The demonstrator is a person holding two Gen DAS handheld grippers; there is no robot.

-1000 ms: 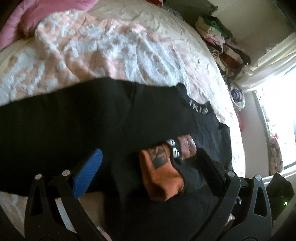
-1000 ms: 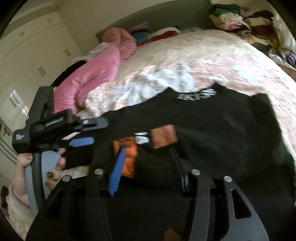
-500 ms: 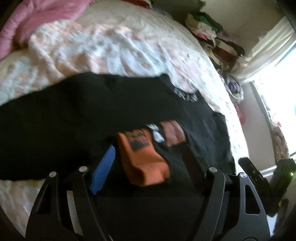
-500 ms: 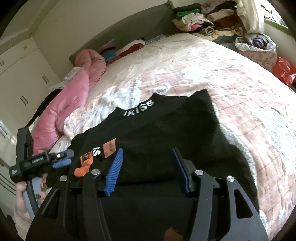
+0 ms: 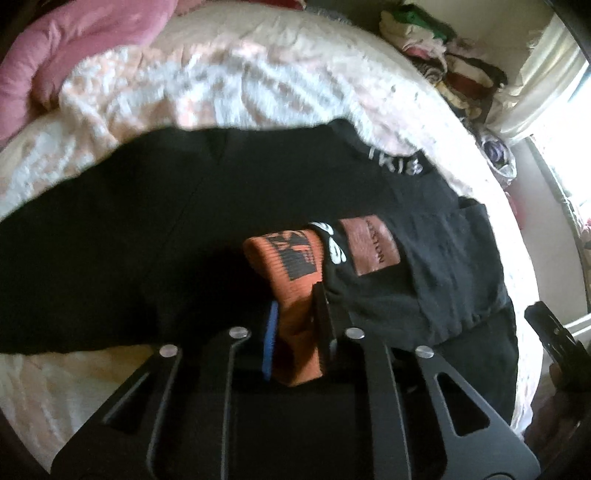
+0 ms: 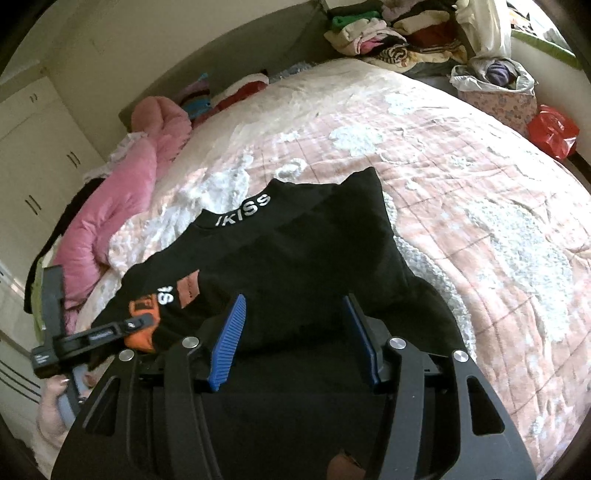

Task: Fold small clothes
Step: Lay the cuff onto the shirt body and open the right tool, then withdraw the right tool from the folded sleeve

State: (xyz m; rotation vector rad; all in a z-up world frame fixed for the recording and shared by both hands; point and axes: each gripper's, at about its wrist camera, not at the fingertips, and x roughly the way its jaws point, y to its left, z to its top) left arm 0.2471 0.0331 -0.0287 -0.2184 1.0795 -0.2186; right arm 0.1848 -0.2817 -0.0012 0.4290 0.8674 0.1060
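One black garment (image 6: 295, 254) lies flat on the bed (image 6: 461, 177), with one orange cuff (image 5: 295, 280) and one brown patch (image 5: 369, 245) at its near edge. The left gripper (image 5: 295, 325) is closing on the cuff, pads pressing it. The right gripper (image 6: 295, 328) is opening over the garment, gripping nothing. Beyond the garment lie one pink quilt (image 6: 122, 206) and one clothes pile (image 6: 399, 33).
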